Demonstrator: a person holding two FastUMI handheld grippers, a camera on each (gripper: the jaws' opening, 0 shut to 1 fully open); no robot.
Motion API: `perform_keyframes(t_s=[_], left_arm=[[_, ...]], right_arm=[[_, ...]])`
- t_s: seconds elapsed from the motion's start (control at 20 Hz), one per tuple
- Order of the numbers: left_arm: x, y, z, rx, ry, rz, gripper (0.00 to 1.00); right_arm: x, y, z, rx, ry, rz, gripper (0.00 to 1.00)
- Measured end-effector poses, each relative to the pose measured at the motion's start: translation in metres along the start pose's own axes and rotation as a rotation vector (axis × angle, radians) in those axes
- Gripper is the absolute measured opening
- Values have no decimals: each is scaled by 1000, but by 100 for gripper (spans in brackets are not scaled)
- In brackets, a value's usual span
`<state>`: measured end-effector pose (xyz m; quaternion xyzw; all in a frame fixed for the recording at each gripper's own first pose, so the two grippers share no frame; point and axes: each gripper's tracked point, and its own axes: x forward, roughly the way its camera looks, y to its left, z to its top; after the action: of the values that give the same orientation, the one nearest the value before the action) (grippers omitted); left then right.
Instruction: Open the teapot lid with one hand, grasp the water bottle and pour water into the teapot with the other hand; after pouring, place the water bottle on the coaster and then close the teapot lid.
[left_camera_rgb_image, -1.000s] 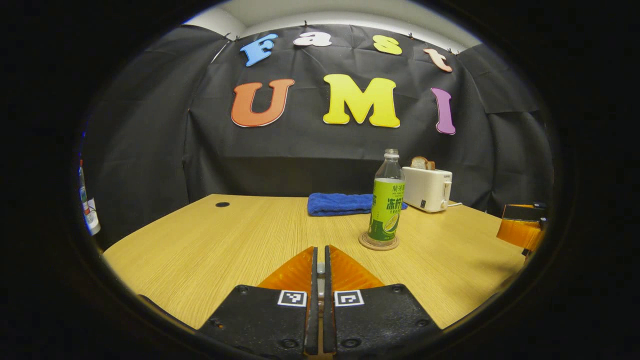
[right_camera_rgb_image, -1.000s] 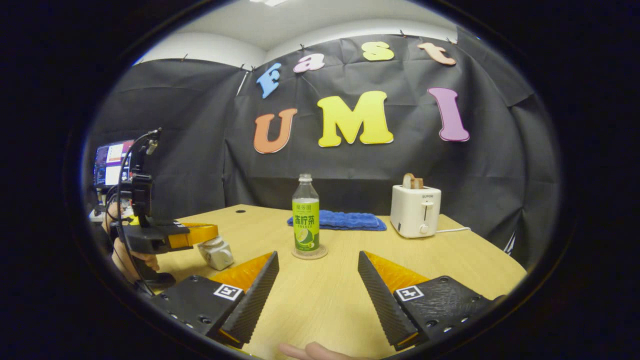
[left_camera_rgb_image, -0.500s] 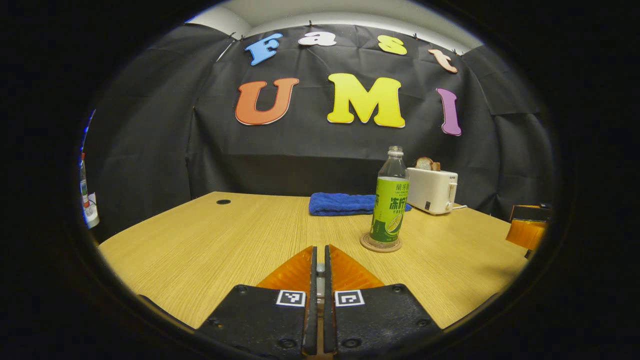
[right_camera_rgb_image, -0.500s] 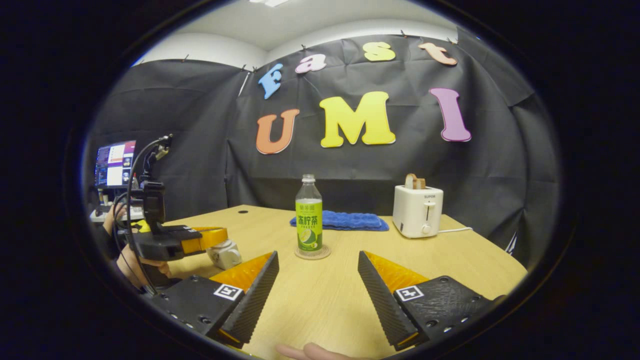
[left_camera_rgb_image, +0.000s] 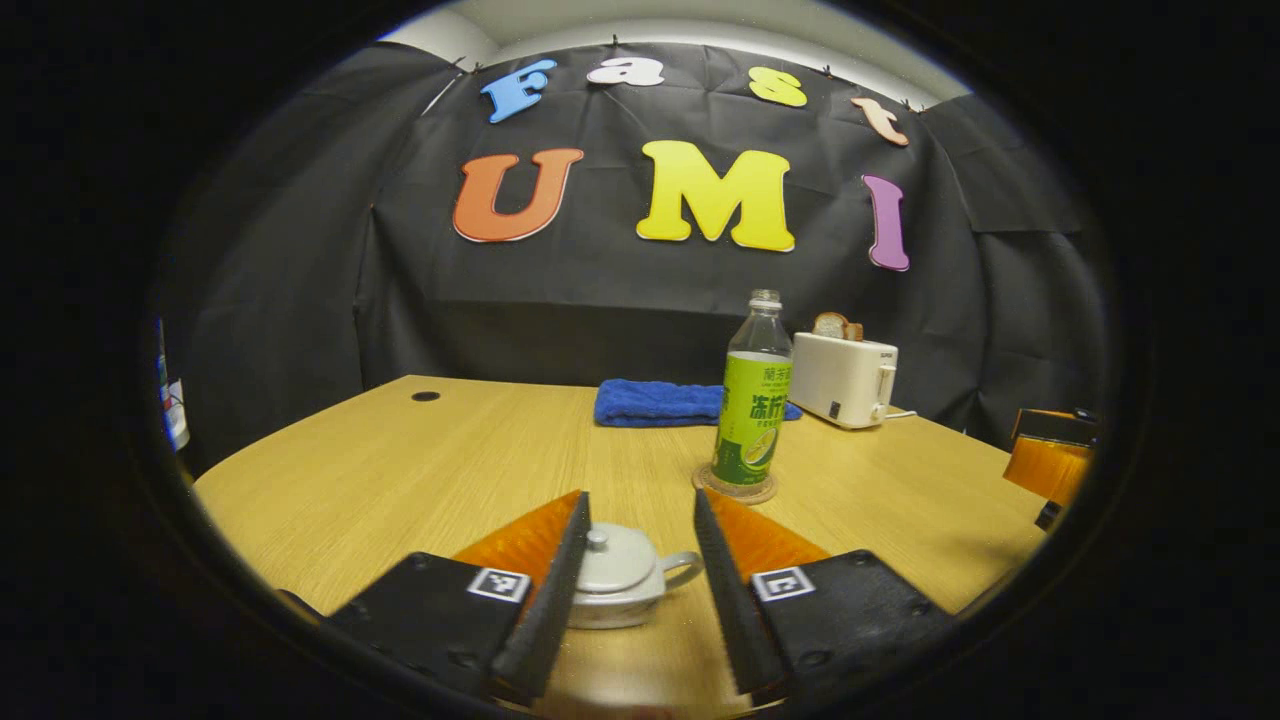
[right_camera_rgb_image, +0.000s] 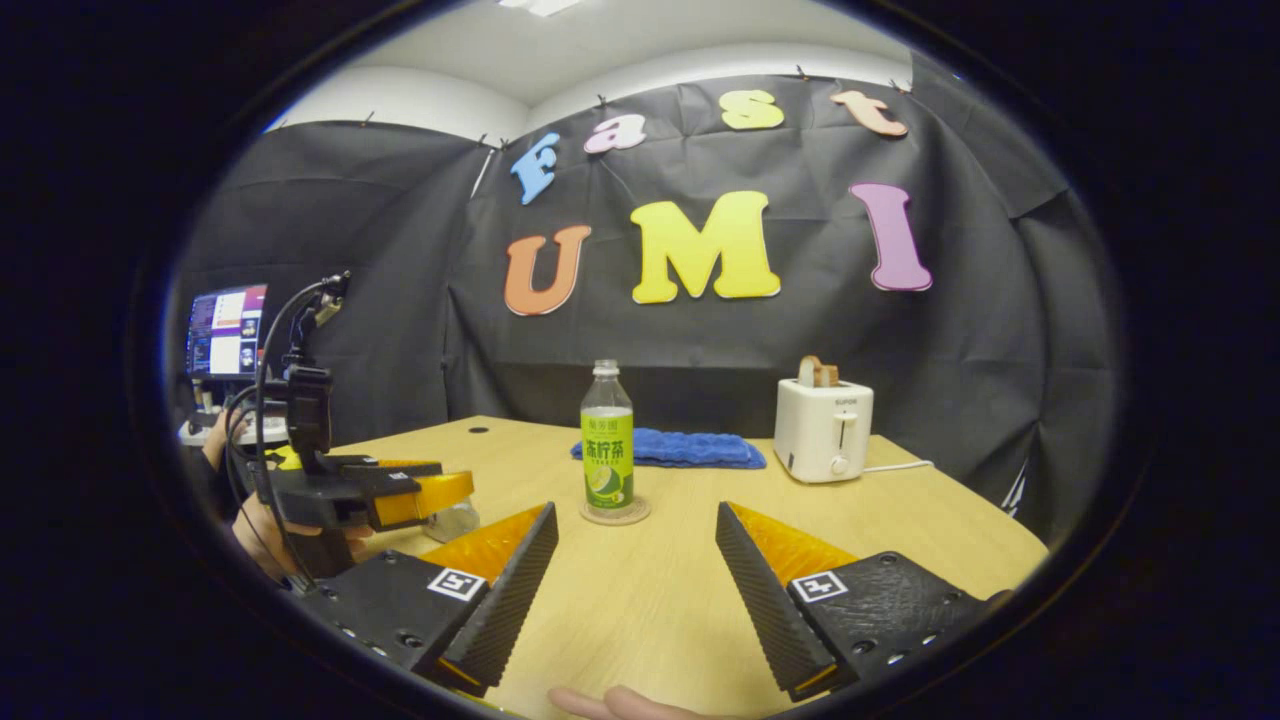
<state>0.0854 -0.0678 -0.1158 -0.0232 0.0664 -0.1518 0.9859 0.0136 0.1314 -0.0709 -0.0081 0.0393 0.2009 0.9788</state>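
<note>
A wooden table (left_camera_rgb_image: 420, 470) runs back to the black cloth wall, with a white toaster (left_camera_rgb_image: 842, 379) and a folded blue towel (left_camera_rgb_image: 655, 402) lying at its far edge. Nearer, the water bottle (left_camera_rgb_image: 753, 402) stands upright on a round coaster (left_camera_rgb_image: 735, 486), capless as far as the small picture lets me judge.

In the left gripper view, the left gripper (left_camera_rgb_image: 632, 512) is spread wide, its two fingers flanking a small silver teapot (left_camera_rgb_image: 620, 577) that sits on the table with its lid (left_camera_rgb_image: 608, 549) on. The fingers stand apart from the pot and grasp nothing.

In the right gripper view, the right gripper (right_camera_rgb_image: 636, 522) is likewise released, fingers well apart over bare table, holding nothing, with the bottle beyond them. The left gripper shows at that view's left edge, held in a hand (right_camera_rgb_image: 262, 525), the teapot partly hidden under it.
</note>
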Motion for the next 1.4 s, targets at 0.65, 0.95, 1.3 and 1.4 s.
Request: perform_keyframes(t_s=[0.65,0.95,1.3,1.4], left_arm=[[-72,5,83,3,-76,115,97],[-113,2,111,42,-126,170,97],[-135,-27,125,78,-148,131,96],[-136,-32,124,70,-149,126,96]], right_arm=[[-44,-24,55,7,-40,-156,97],[-71,-53,64,-28,13,-286,96],[-87,-68,60,-59,35,-304,95],[-91,-70,69,-70,1,-307,96]])
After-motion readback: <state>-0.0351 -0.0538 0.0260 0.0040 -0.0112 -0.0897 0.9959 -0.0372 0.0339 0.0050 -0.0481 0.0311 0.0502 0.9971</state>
